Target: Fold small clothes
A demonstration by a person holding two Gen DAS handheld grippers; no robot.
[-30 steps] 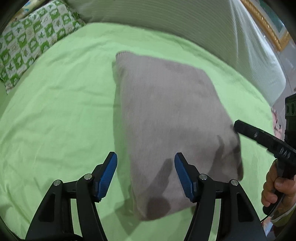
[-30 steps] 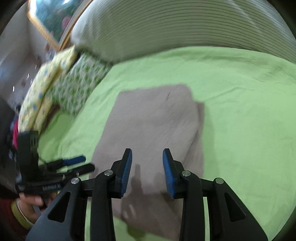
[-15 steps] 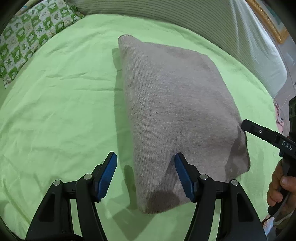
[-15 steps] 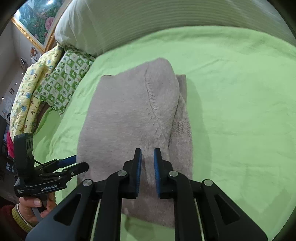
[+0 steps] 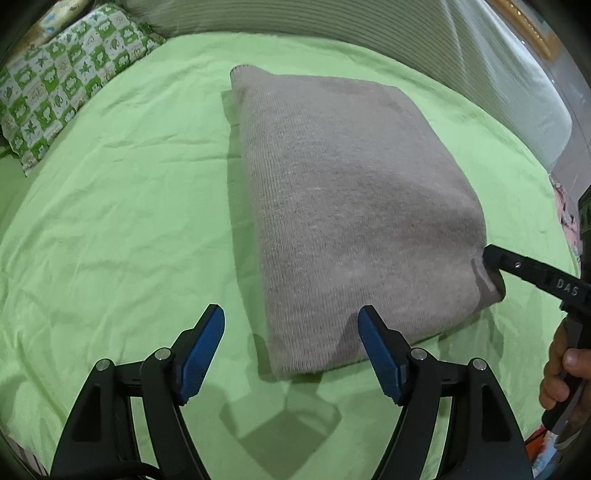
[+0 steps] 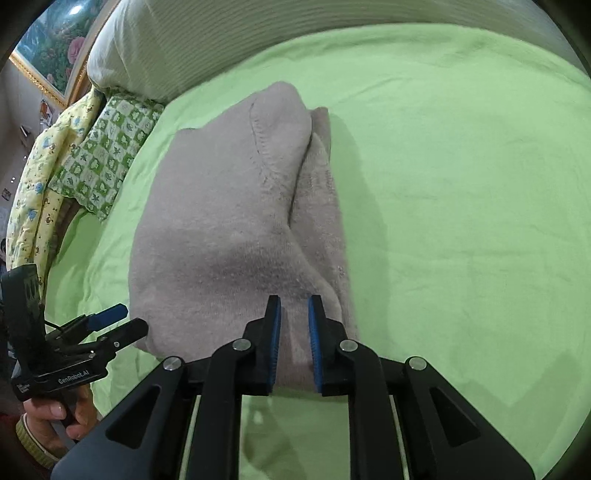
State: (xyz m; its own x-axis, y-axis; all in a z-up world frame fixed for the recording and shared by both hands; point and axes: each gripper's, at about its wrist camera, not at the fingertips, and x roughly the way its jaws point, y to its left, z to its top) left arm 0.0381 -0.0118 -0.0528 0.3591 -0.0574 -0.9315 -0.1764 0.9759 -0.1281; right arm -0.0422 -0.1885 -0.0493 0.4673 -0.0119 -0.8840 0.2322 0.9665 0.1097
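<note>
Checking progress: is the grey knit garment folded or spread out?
Folded: the grey knit garment lies as a compact stacked bundle, layers showing along its edge, on the green sheet.

Sweater [image 5: 354, 221] corner hides right hand-held gripper [image 5: 493, 264] tips.

Open green sheet [image 5: 110, 229] is seen from 7 to 11 o'clock of the folded sweater [image 5: 351, 206], and more is offered at its 3 o'clock side in the right wrist view. Passage at 12 o'clock is blocked by the striped bolster [image 6: 295, 33], and at 10 o'clock by the checked pillow [image 5: 62, 96]. The near edge of the sweater is crowded by the left gripper [image 5: 291, 343] and the right gripper [image 6: 294, 332].
</note>
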